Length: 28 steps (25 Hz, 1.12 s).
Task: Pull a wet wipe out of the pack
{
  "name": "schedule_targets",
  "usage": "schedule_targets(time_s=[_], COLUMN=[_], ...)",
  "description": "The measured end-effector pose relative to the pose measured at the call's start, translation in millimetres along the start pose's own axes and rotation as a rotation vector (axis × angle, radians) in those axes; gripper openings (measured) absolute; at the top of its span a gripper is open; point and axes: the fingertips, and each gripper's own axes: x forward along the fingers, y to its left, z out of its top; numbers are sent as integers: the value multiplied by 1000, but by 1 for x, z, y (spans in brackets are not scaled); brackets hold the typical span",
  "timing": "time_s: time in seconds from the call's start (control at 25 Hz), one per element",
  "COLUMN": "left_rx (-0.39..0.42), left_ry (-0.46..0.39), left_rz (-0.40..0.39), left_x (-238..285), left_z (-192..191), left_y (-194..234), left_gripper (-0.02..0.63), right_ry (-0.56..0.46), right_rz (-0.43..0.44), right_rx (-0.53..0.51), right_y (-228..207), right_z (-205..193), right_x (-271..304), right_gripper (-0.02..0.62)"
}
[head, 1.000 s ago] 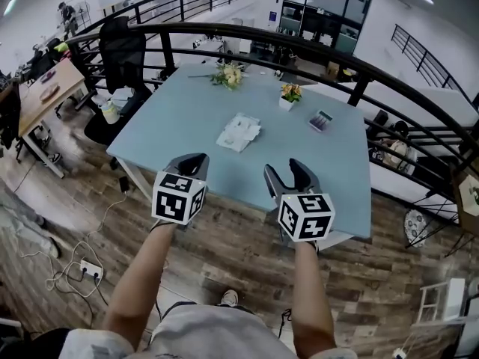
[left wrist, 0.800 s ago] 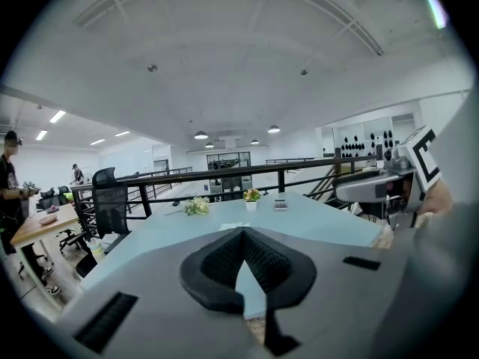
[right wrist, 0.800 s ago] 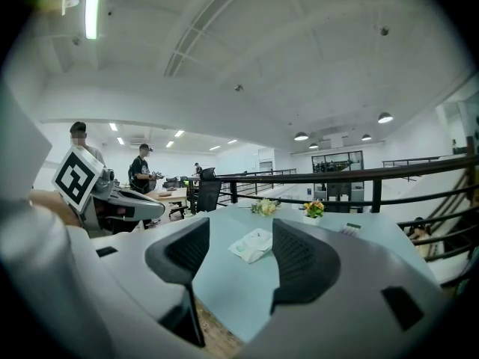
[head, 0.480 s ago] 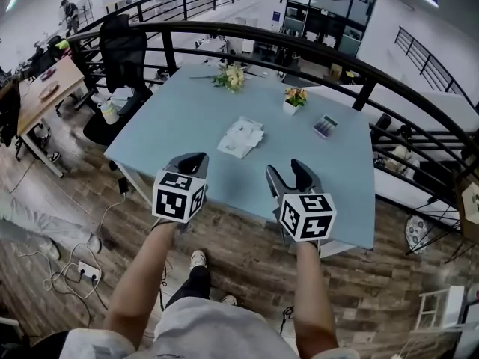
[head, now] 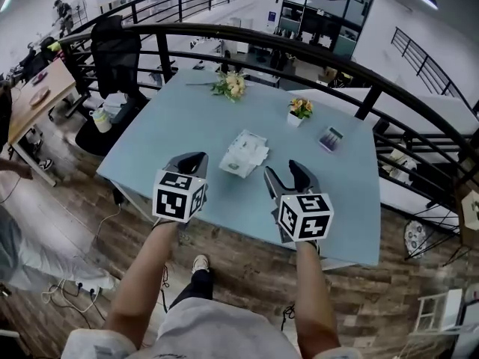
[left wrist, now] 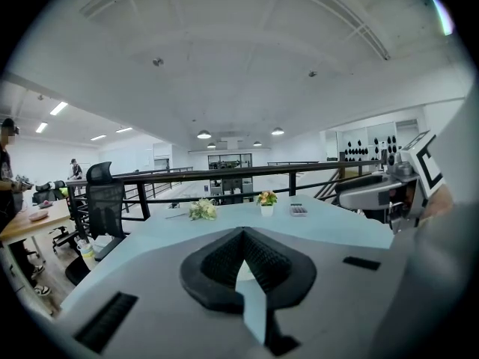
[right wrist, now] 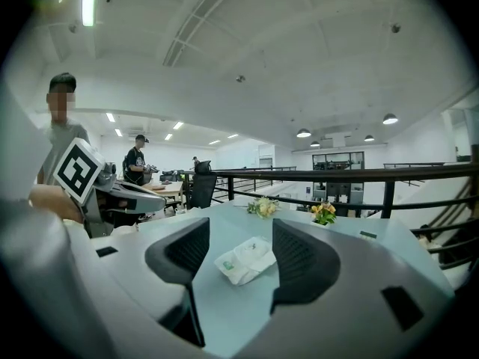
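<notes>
**A:** Head view. State the hazards.

**B:** The pack (head: 243, 152) lies loose on the table (head: 179, 114), ahead of both grippers and touched by neither.
- Likely fault 1: a pull on the wipe lifts the whole pack, because nothing pins it down.
- Likely fault 2: the jaws pinch the wrapper instead of the wipe. Whether the flap is open cannot be read from here.

**A:** Gripper positions?

**B:** The left gripper (head: 193, 158) and the right gripper (head: 285, 172) hover side by side at the table edge nearest the person. The pack sits ahead, between their two lines and closer to the right one.

**A:** Left gripper view.

**B:** Jaws pressed together at the tips, nothing held. A white sliver, probably the pack, shows through the gap behind the tips, well ahead. In this state the gripper can press the pack down. It must spread before it can pinch anything.

**A:** Right gripper view.

**B:** Jaws spread wide, empty. The pack (right wrist: 247, 259) appears framed between them, but it lies well ahead on the table and touches neither jaw. Risk here: a bite this wide may take several wipes or crumple the soft pack.
</notes>
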Motion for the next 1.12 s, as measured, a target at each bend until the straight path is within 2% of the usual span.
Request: schedule_targets(time_s=[0.72,1.12], left_rx=[25,53], left_ry=[18,20], left_rz=[-120,-209], left_x=[111,151], left_z=[37,42], left_y=[89,103], left_gripper=[-8,-8], right_ry=[37,58], right_rz=[-103,-178], right_rx=[14,33], right_y=[-21,-31], right_z=[38,37], right_x=[130,162], right_gripper=[245,245])
